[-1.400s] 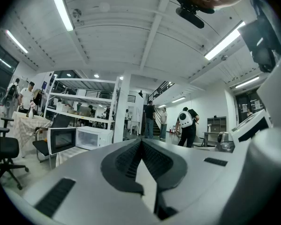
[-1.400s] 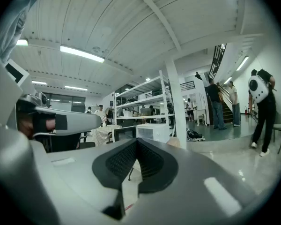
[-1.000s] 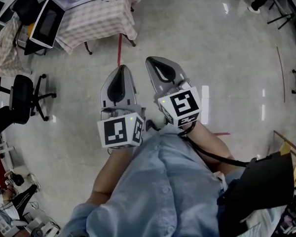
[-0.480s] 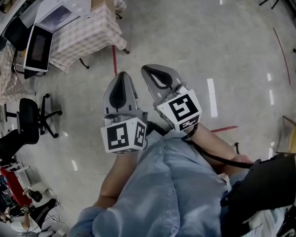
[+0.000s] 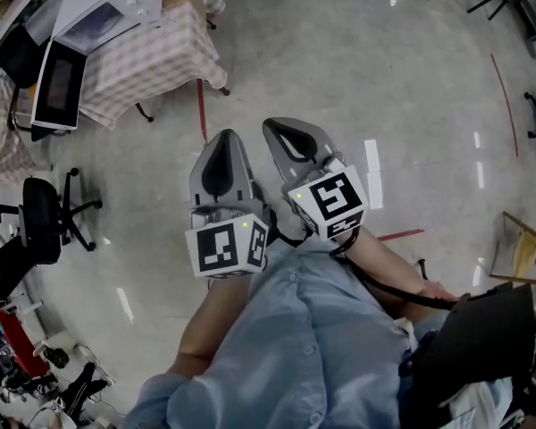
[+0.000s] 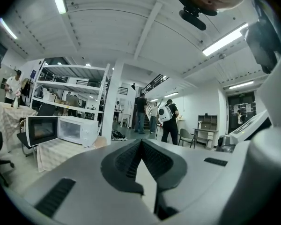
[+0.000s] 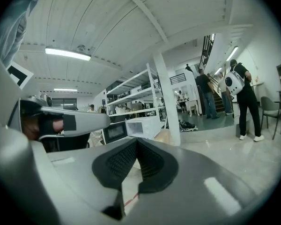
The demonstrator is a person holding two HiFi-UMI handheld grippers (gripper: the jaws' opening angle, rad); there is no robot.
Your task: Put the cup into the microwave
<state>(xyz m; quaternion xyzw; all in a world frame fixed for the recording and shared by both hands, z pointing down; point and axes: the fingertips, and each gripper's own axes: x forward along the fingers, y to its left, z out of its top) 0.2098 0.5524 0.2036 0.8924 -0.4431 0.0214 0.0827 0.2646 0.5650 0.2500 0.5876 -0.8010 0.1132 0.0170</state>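
- I hold my two grippers out in front of my blue shirt [image 5: 313, 338], side by side and close together.
- Both point out across the room, nearly flat, with the tips dipped just a little toward the floor [image 5: 357, 52].
- My left gripper [image 5: 221, 146] is closed. In the left gripper view its dark pads meet at the tip [image 6: 141, 142] and nothing is between them.
- My right gripper [image 5: 281, 130] is closed too. In the right gripper view its pads [image 7: 136, 141] touch at the tip and hold nothing.
- The right gripper reaches a bit farther out than the left one.
- Each gripper's marker cube faces up at me, the left cube [image 5: 225, 247] and the right cube [image 5: 332, 199].
- The microwave [image 5: 107, 7] is white and sits far from both grippers, on a table with a checked cloth [image 5: 152, 56], up in the left corner of the head view.
- Its black door [image 5: 58, 83] hangs open.
- Both gripper views show the microwave ahead, left of the jaws [image 6: 75, 129] [image 7: 140, 125].
- I cannot make out the cup in any view.
- A black office chair [image 5: 40, 217] stands on the floor to the left, well apart from my grippers.
- Compared with a second ago, both grippers sit a little lower in the head view, and they are just as closed as before.
- They are side by side as they were then.
- The table and microwave have slid toward the top left corner, and the chair now sits lower in the picture.
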